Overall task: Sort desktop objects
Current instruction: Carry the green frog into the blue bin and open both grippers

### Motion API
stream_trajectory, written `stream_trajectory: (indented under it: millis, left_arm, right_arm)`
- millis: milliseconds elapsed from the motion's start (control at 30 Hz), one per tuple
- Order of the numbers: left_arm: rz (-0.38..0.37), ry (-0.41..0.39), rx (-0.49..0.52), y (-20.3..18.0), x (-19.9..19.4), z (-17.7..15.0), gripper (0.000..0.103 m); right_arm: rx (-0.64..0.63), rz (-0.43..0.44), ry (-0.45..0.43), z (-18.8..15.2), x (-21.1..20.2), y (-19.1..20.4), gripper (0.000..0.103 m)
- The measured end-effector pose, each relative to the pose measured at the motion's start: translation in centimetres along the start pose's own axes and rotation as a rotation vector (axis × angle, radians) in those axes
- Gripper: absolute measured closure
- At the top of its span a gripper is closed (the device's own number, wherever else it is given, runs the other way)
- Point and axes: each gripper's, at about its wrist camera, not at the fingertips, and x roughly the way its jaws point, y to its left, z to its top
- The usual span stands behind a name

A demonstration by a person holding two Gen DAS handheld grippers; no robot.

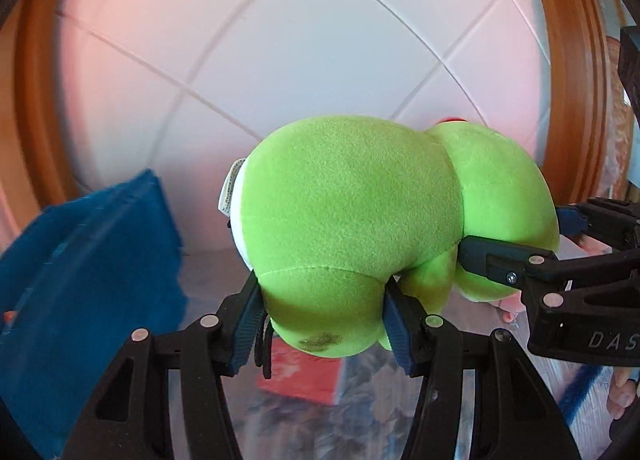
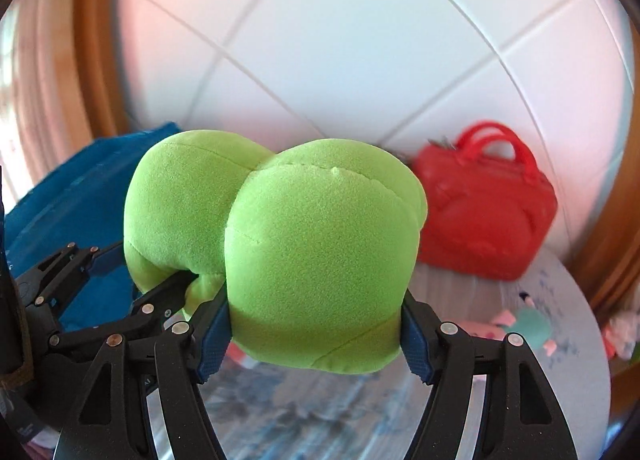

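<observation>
Green plush toy [image 1: 352,212] aloft, clamped between both grippers' fingers [image 2: 218,334].

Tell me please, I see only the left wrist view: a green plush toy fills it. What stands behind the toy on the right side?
Observer: A red handbag stands there, against the tiled wall.
Operator: How does the right gripper hold the plush toy?
Observer: The right gripper is clamped on one rounded end of the plush toy, a pad on each side.
Operator: Is something lying on the table near the handbag?
Observer: Yes, a small teal and pink thing, too blurred to name.
</observation>
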Motion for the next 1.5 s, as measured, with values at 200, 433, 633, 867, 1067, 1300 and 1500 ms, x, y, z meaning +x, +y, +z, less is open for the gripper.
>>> stream_trajectory:
  millis: [200,433,633,867,1067,1300,1500]
  left_arm:
    - [0.139,-0.048,-0.058,7.9,-6.6,-0.3,0.049]
    - [0.307,-0.071,-0.131,18.4,-12.6,-1.7,0.049]
    - [0.411,-0.067,-0.191,26.9,-16.0,-3.7,0.049]
    - [0.449,-0.035,-0.251,34.2,-17.0,-6.2,0.049]
    - [0.429,0.015,-0.315,37.9,-15.8,-10.1,0.047]
    - [0.438,0.041,-0.359,40.4,-14.7,-11.5,0.046]
    - [0.419,0.0,-0.375,39.4,-16.0,-10.1,0.046]
  right_arm:
    - [-0.096,0.106,-0.055,2.2,-2.7,8.3,0.032]
    - [-0.203,0.268,-0.09,4.7,-3.7,20.8,0.032]
    - [-0.277,0.373,-0.096,5.6,-3.4,30.5,0.032]
    - [-0.312,0.401,-0.058,5.2,-0.8,38.6,0.031]
    - [-0.33,0.379,-0.006,4.5,2.0,42.1,0.024]
    - [-0.341,0.294,0.006,4.1,3.7,43.4,0.018]
    - [-0.349,0.263,-0.051,4.4,1.1,42.3,0.001]
